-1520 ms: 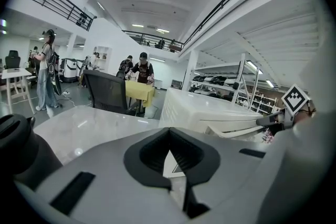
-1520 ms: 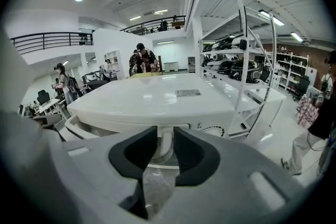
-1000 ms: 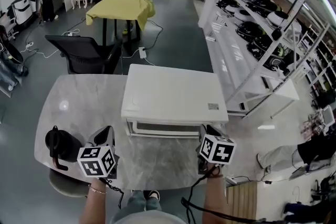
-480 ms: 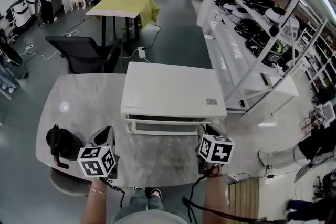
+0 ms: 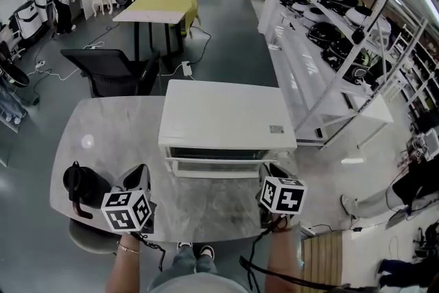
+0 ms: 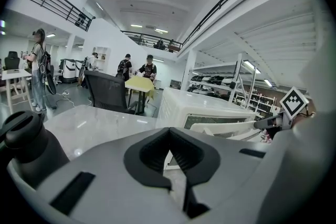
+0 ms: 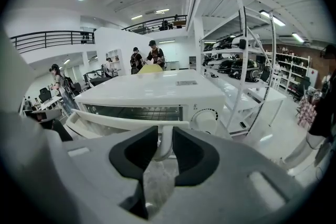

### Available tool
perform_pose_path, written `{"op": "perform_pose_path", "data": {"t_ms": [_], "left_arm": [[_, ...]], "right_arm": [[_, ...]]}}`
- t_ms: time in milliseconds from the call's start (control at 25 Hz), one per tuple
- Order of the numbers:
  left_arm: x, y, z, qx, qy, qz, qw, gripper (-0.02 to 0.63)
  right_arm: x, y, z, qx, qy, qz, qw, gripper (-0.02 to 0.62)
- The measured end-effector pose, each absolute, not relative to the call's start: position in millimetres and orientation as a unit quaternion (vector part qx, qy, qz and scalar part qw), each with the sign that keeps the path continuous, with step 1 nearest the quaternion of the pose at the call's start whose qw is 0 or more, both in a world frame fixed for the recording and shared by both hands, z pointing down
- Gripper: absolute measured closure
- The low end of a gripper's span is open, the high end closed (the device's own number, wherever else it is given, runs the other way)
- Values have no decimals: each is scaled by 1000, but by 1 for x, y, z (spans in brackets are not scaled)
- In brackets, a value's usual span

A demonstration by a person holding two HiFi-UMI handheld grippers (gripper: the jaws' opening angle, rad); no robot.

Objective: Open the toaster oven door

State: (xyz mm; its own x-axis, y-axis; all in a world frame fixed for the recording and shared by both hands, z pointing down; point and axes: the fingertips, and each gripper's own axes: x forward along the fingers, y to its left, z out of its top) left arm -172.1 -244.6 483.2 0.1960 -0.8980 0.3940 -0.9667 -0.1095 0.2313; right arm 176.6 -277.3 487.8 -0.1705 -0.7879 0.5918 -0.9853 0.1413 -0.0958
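Note:
The white toaster oven [image 5: 226,113] stands on the marble table [image 5: 110,134], its front towards me. Its door is tipped a little outward, with the glass and rack showing behind it [image 7: 136,111]. My right gripper [image 5: 269,171] is at the right end of the door handle [image 5: 219,167]; in the right gripper view [image 7: 164,147] the handle's end post [image 7: 165,139] sits between the pads, which are shut on it. My left gripper [image 5: 139,178] hovers over the table left of the oven, shut on nothing [image 6: 170,136], clear of the oven [image 6: 199,107].
A black kettle [image 5: 81,183] stands at the table's near left corner, just left of my left gripper, and it also shows in the left gripper view [image 6: 26,144]. Behind the table are a black chair [image 5: 113,72], a yellow-topped table [image 5: 158,3] with people, and white shelving [image 5: 329,31] at right.
Both grippers have stayed where they were. The head view has shifted slightly, and the people at the far table have moved.

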Motion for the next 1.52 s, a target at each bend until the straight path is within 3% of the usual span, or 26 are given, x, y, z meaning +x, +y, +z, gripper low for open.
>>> {"op": "perform_pose_path", "data": {"t_ms": [1520], "left_arm": [[-144, -239, 472, 764, -606, 87, 203, 601]], "right_arm": [[178, -216, 526, 596, -714, 287, 231, 502]]}}
